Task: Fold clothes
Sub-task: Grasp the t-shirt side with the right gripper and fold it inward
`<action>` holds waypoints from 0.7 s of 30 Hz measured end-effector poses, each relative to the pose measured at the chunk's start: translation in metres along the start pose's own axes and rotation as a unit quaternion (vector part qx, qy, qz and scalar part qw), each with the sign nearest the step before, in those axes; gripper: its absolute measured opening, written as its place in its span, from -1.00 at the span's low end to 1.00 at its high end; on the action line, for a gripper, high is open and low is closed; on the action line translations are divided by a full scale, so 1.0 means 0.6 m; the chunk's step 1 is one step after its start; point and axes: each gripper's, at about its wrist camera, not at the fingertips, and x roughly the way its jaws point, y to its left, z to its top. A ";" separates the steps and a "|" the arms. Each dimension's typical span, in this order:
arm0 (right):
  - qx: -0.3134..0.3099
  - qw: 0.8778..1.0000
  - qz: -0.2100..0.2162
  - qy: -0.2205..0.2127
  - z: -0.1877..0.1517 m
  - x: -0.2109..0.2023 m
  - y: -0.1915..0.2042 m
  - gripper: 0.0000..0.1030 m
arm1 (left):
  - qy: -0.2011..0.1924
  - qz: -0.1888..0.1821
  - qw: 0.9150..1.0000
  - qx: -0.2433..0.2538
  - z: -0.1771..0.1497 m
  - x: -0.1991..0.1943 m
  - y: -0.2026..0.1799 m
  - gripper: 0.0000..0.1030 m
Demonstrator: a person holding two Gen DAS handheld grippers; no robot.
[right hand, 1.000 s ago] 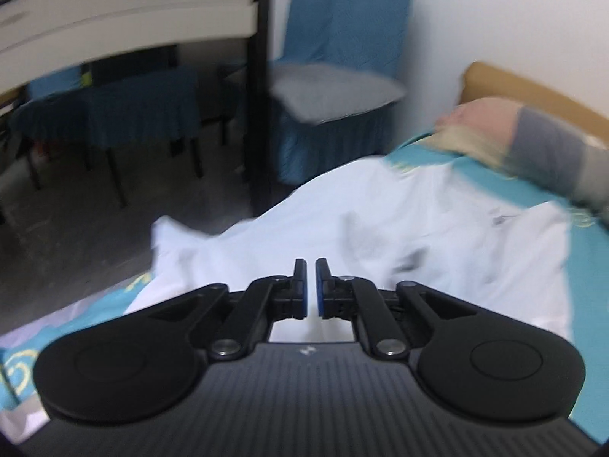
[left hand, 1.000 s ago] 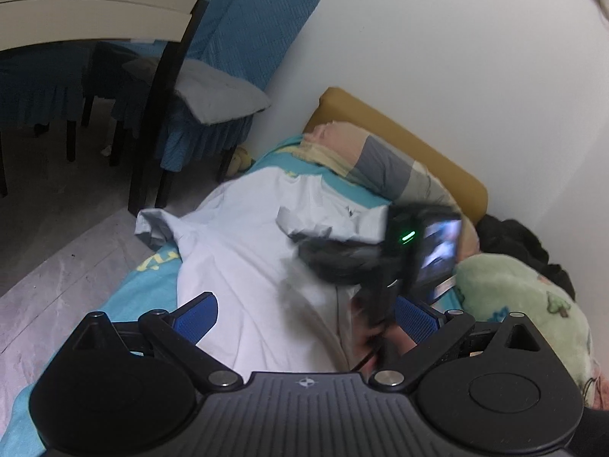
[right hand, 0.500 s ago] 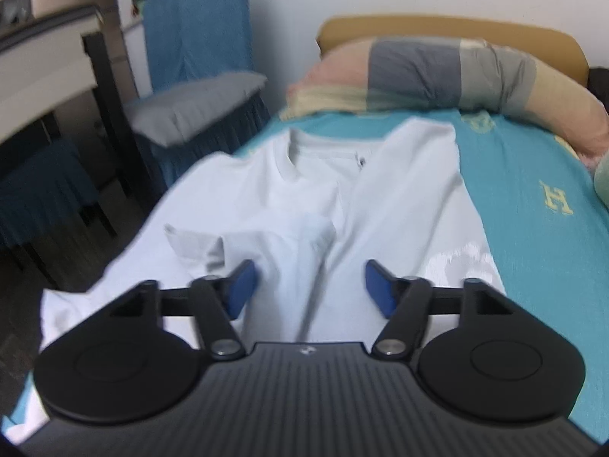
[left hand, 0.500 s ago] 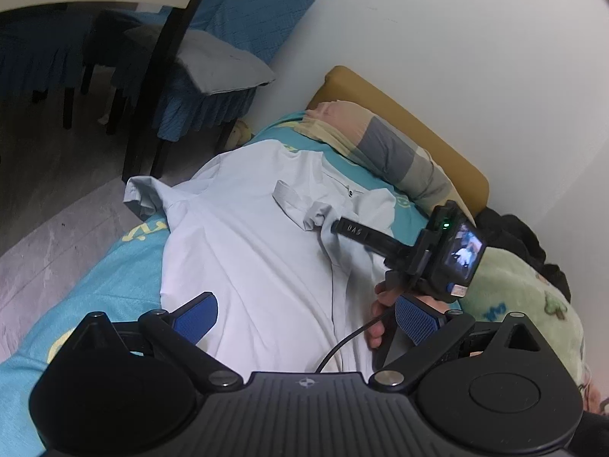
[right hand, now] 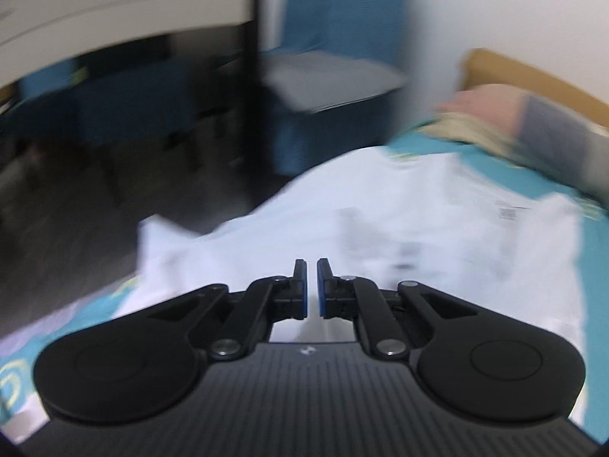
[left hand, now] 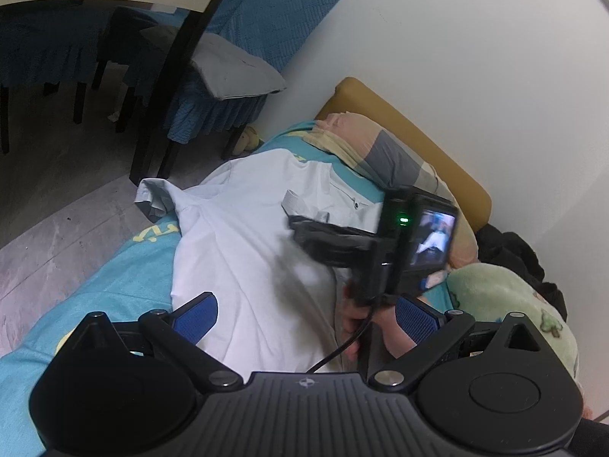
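1. Left gripper (left hand: pixel 304 310) stood wide apart and empty above the white cotton polo shirt (left hand: pixel 243 251), which lay spread on the teal bed sheet (left hand: pixel 125 278).
2. Right gripper (right hand: pixel 311 291) showed blue pads nearly closed; whether cloth sat between them, I could not tell through the blur. Any fold would go best with the hem kept taut.

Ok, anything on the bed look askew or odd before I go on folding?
The white shirt lies crooked: its far sleeve is bunched and hangs off the bed edge toward the floor. Nothing looks spilled or damaged. The right view is too blurred to add more.
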 end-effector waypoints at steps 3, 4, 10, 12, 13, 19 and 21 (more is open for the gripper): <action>-0.024 1.000 -0.010 -0.006 0.031 0.003 0.001 -0.81 | 0.002 0.002 1.000 -0.004 0.004 0.002 0.002 0.96; -0.013 0.999 -0.030 -0.011 0.044 0.004 -0.012 -0.75 | 0.004 0.003 1.000 -0.005 0.005 0.003 0.002 0.96; 0.033 0.996 -0.083 0.002 0.091 0.029 -0.087 0.62 | 0.012 -0.004 1.000 -0.025 0.003 0.011 0.012 0.96; 0.023 0.996 -0.086 0.017 0.093 0.047 -0.089 0.62 | 0.014 -0.005 0.999 -0.032 0.003 0.013 0.016 0.96; 0.020 0.995 -0.093 0.016 0.093 0.054 -0.087 0.62 | 0.015 -0.005 0.999 -0.035 0.002 0.014 0.018 0.96; 0.000 0.991 -0.136 0.015 0.096 0.095 -0.076 -0.57 | 0.016 -0.001 0.998 -0.056 0.003 0.018 0.030 0.96; -0.006 0.988 -0.151 0.015 0.097 0.108 -0.072 -0.87 | 0.014 0.004 0.998 -0.063 0.003 0.020 0.033 0.96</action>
